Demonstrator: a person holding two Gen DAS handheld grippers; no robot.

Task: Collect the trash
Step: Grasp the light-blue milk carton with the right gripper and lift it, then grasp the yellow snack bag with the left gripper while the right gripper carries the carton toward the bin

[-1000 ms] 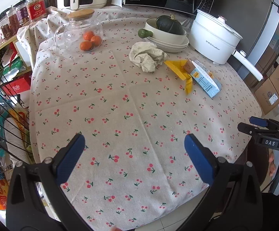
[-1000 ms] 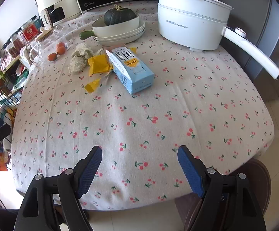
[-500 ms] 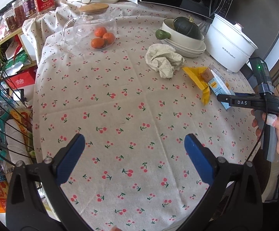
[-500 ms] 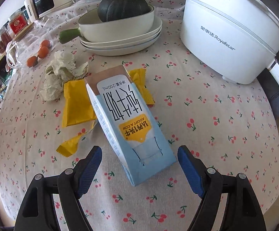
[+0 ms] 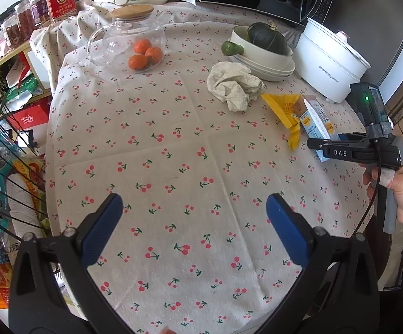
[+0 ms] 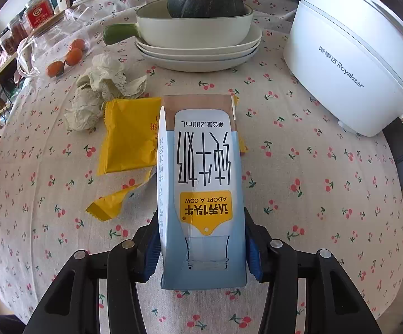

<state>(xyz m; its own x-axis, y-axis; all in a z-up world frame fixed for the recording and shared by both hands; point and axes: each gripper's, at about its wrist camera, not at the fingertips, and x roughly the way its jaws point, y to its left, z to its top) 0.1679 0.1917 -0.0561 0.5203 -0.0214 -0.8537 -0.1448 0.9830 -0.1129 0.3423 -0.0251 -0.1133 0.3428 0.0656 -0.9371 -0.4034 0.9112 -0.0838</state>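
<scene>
A blue and white milk carton [image 6: 201, 194] lies on the cherry-print tablecloth [image 6: 312, 194]. My right gripper [image 6: 202, 250] is shut on its near end, one blue pad on each side. Yellow wrappers [image 6: 129, 136] lie just left of the carton, and a crumpled paper napkin [image 6: 101, 94] lies beyond them. In the left wrist view the carton [image 5: 317, 122], yellow wrappers [image 5: 285, 111] and napkin [image 5: 233, 85] lie at the right, with my right gripper [image 5: 324, 149] on the carton. My left gripper [image 5: 194, 228] is open and empty above the cloth near the front.
A white electric pot [image 6: 354, 55] stands at the back right. Stacked white dishes with a dark squash [image 6: 198, 25] stand behind the carton. A glass teapot [image 5: 130, 39] and oranges [image 5: 145, 55] stand at the back left. A wire rack [image 5: 0, 167] stands left of the table.
My right gripper moved forward over the table and closed on the milk carton. My left gripper moved a little further over the table and stayed open.
</scene>
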